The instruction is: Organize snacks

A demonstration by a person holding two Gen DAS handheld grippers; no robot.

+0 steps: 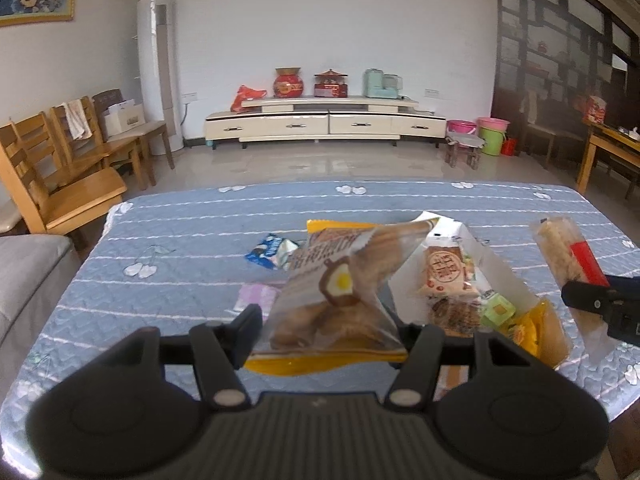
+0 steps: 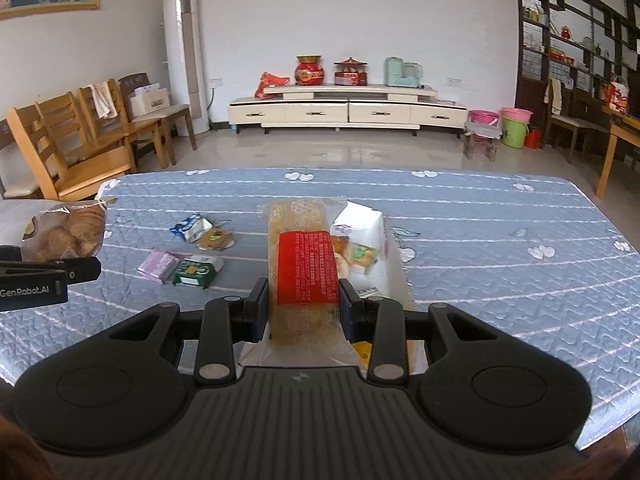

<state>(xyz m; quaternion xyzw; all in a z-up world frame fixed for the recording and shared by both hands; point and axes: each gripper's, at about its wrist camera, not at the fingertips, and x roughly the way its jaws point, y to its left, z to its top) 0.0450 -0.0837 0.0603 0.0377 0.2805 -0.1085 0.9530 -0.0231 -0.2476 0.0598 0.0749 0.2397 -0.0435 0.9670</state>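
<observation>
My left gripper (image 1: pixel 332 334) is shut on a brown snack bag with a yellow edge and an egg-yolk pastry picture (image 1: pixel 340 280), held above the table. In the right wrist view that bag (image 2: pixel 66 232) hangs at the far left in the left gripper (image 2: pixel 86 268). My right gripper (image 2: pixel 304 308) is shut on a long clear packet with a red label (image 2: pixel 304 268). Behind that packet stands a white open box (image 2: pixel 372 220) with several snacks in it. From the left wrist view the box (image 1: pixel 502 274) sits right of the bag, and the long packet (image 1: pixel 560 256) is beyond it.
Loose on the blue quilted tablecloth (image 2: pixel 480 264): a blue-white packet (image 2: pixel 192 228), a round brown packet (image 2: pixel 216 240), a purple packet (image 2: pixel 158 266) and a green packet (image 2: pixel 198 270). Wooden chairs (image 2: pixel 80 148) stand past the table's left corner.
</observation>
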